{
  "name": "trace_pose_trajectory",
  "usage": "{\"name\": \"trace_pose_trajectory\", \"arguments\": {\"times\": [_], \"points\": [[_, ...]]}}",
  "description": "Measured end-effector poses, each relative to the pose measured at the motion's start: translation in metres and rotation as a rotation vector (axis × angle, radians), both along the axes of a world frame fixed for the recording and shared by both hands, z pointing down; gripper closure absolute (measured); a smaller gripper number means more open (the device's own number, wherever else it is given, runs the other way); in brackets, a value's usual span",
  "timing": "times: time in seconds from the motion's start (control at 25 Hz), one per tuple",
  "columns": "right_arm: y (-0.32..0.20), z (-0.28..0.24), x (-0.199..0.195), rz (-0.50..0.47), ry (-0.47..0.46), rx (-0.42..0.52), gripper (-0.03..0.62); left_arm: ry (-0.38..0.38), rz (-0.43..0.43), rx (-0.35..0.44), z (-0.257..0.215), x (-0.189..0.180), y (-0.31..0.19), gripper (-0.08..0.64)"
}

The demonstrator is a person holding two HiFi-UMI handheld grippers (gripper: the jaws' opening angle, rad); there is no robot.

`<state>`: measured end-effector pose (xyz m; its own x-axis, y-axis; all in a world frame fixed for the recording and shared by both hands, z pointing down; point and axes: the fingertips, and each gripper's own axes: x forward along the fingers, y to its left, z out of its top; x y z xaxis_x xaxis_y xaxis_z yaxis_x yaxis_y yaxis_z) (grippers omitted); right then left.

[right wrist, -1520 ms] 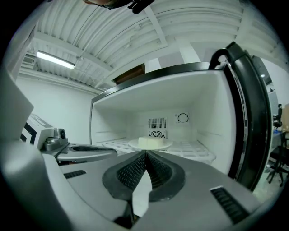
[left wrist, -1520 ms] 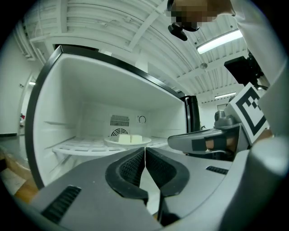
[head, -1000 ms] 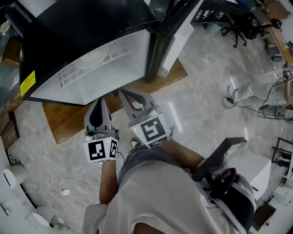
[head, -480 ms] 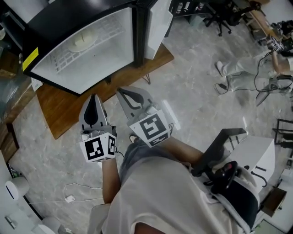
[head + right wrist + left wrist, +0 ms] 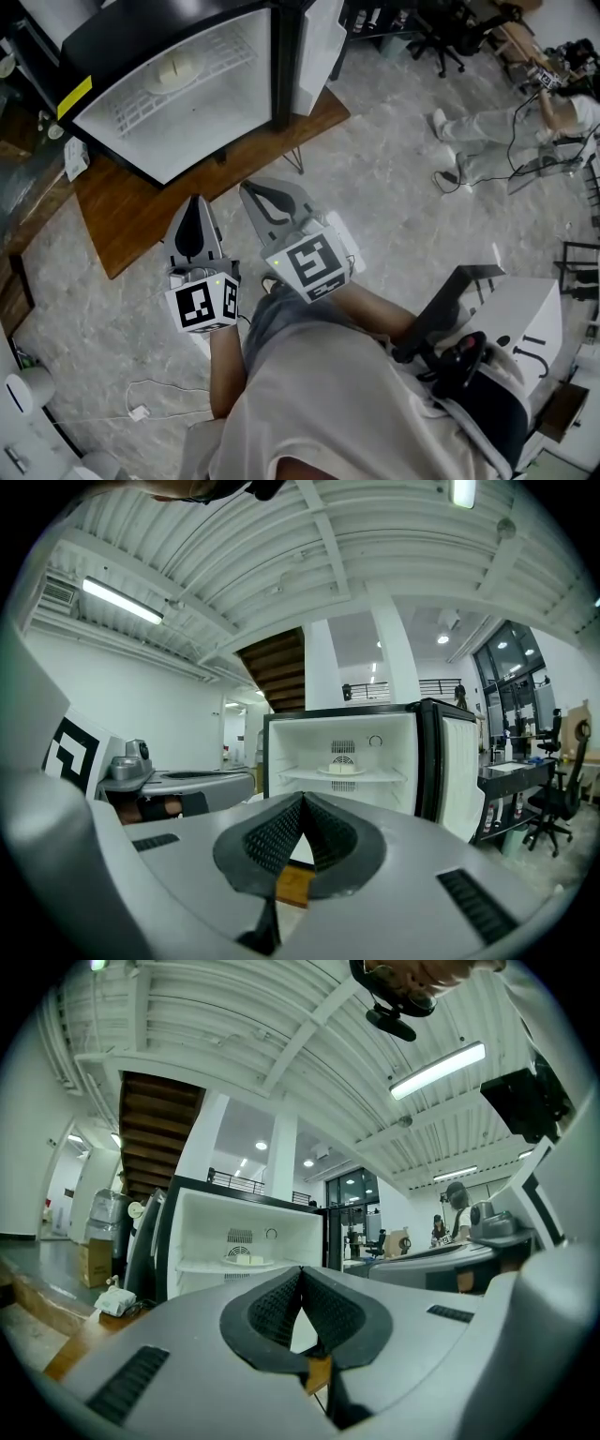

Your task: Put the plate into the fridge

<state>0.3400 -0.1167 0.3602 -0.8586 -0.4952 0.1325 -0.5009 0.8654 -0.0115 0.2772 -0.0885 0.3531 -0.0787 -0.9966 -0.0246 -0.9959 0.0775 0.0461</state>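
Right gripper (image 5: 253,190) withdrawn; plate (image 5: 175,73) lies flat

Left gripper (image 5: 196,204) and right gripper (image 5: 248,190) were held side by side, close before the person's body, both pointed roughly level, each pair of jaws stood closed together, empty.

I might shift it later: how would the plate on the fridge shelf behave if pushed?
The plate looks rigid and shallow, so it would probably slide rather than tip. The pale pieces on it look loose and might shift.
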Motion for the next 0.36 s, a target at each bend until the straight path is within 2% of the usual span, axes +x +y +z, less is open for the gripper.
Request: {"name": "trace_pose_trajectory", "arguments": {"times": [0.36], "points": [[0.018, -0.005, 0.000, -0.006, 0.007, 0.020, 0.575, 0.007, -0.009, 0.006, -0.006, -0.003, 0.019, 0.540]]}}
